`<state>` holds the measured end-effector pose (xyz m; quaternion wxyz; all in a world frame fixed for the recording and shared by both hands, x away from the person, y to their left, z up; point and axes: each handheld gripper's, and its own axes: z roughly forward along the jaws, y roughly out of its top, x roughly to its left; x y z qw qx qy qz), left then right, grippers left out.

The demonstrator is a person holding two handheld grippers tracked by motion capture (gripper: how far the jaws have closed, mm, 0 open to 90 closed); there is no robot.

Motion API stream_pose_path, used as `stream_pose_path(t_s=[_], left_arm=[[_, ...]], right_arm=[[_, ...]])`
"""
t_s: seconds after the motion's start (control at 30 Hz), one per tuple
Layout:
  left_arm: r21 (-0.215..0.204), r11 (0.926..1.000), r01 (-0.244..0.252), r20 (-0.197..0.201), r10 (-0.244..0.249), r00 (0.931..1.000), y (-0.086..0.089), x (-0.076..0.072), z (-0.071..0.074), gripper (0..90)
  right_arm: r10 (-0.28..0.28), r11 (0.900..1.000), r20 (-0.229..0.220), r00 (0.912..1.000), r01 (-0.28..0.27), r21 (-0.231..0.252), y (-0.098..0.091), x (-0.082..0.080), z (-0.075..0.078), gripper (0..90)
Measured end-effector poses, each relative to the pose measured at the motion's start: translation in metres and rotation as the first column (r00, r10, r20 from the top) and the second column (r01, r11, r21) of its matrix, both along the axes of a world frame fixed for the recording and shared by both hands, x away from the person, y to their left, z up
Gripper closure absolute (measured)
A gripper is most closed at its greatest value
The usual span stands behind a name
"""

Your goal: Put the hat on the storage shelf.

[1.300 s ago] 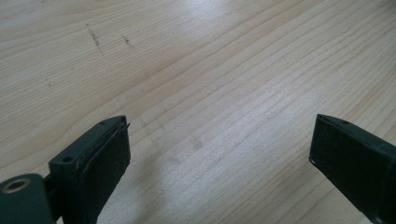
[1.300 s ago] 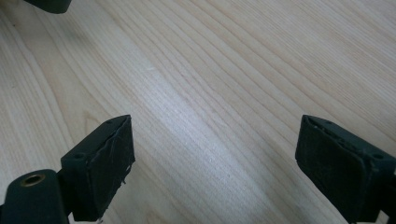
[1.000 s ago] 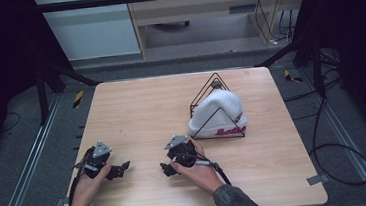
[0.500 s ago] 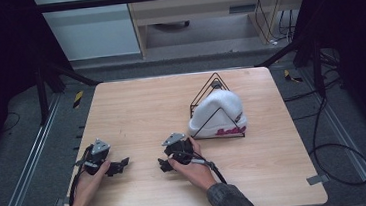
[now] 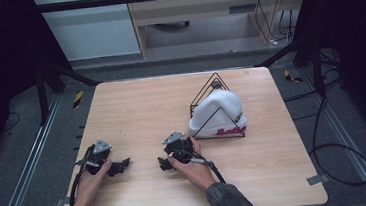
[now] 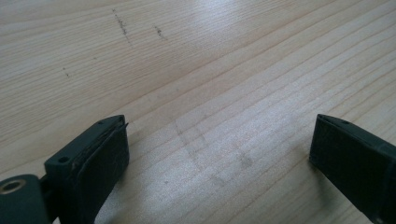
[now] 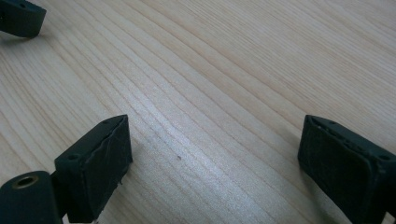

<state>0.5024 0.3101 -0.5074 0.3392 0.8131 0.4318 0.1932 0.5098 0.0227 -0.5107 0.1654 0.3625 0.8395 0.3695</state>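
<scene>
My left gripper (image 5: 119,167) rests low on the wooden table (image 5: 146,111) near its front left, held by the person's left hand. In the left gripper view it (image 6: 219,149) stands open with bare wood between the jaws. My right gripper (image 5: 164,164) lies near the front middle, pointing left toward the other one. It (image 7: 215,154) is open too, with nothing between its pads (image 7: 100,163). A white cap (image 5: 219,110) with red lettering hangs over a black wire stand (image 5: 214,83) at the right of the table, beyond both grippers.
A dark tip of the left gripper (image 7: 21,16) shows at the top left of the right gripper view. Cables (image 5: 335,150) run over the floor to the right of the table. Metal rails (image 5: 30,161) flank its left side.
Both hands have barely shifted on the table. The jaws of both grippers stay apart, and the cap and stand have not moved.
</scene>
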Motion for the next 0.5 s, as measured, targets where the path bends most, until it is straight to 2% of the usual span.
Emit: stream_pose_path(t_s=[0.5], left_arm=[[0.007, 0.9999, -0.008, -0.001, 0.008, 1.0, -0.0017, -0.0021, -0.0005, 1.7]], right_arm=[[0.001, 1.0, 0.001, 1.0, -0.001, -0.003, -0.0038, -0.0062, -0.0004, 9.2]])
